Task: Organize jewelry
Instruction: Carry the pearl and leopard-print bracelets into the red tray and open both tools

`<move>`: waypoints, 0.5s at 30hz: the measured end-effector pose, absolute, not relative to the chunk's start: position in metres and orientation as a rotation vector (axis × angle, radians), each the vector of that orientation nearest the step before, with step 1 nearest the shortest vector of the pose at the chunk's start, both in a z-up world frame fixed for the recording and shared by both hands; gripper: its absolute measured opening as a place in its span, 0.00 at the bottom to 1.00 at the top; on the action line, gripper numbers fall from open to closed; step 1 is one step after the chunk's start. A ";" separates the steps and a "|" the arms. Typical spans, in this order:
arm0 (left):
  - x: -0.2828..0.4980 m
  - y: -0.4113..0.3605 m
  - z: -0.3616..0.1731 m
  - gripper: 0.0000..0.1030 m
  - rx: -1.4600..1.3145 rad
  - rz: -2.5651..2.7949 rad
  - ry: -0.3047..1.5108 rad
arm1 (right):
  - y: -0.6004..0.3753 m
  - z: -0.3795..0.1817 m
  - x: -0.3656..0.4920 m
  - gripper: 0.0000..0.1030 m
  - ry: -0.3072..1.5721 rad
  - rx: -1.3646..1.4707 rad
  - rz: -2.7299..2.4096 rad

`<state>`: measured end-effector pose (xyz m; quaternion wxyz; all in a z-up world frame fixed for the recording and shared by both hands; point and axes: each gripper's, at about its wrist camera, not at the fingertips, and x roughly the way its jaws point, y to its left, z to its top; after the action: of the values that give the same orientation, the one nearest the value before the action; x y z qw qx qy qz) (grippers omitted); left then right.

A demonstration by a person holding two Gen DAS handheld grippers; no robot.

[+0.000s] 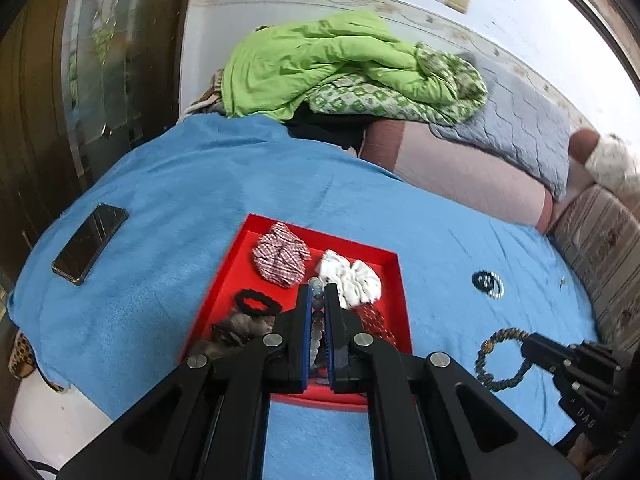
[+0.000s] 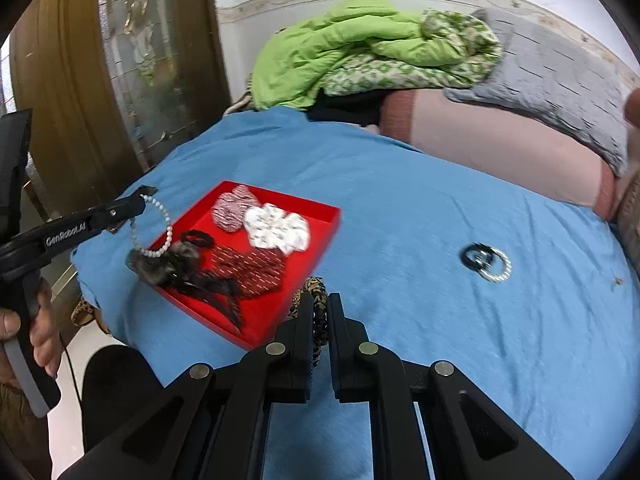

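Note:
A red tray [image 1: 394,308] [image 2: 324,224] lies on the blue blanket with several scrunchies and hair ties in it. My left gripper [image 1: 318,292] [image 2: 142,198] is shut on a pearl bead bracelet [image 1: 317,320] [image 2: 162,232] that hangs over the tray's left part. My right gripper [image 2: 320,300] [image 1: 526,342] is shut on a leopard-pattern braided ring [image 2: 318,320] [image 1: 500,360], just right of the tray's near corner. A black ring and a beaded bracelet [image 1: 488,284] [image 2: 486,262] lie together on the blanket to the right.
A black phone [image 1: 90,244] lies on the blanket left of the tray. Green bedding [image 1: 340,64] [image 2: 360,48] and a grey quilt [image 1: 520,120] are piled at the back. A wooden door [image 2: 100,60] stands at the left.

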<state>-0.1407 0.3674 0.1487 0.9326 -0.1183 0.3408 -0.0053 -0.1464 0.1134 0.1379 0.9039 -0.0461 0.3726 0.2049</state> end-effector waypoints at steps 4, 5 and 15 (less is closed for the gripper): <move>-0.125 0.385 0.147 0.05 -0.267 -0.012 0.714 | 0.134 0.140 -0.135 0.08 0.764 -0.100 0.471; -0.119 0.388 0.145 0.05 -0.272 -0.014 0.721 | 0.138 0.141 -0.132 0.08 0.760 -0.104 0.480; -0.058 0.395 0.122 0.05 -0.217 -0.019 0.789 | 0.185 0.135 -0.090 0.08 0.781 -0.111 0.547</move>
<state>-0.0576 0.3947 0.1216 0.9174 -0.1055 0.3837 -0.0092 -0.0898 0.1852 0.1352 0.8870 -0.0535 0.3755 0.2633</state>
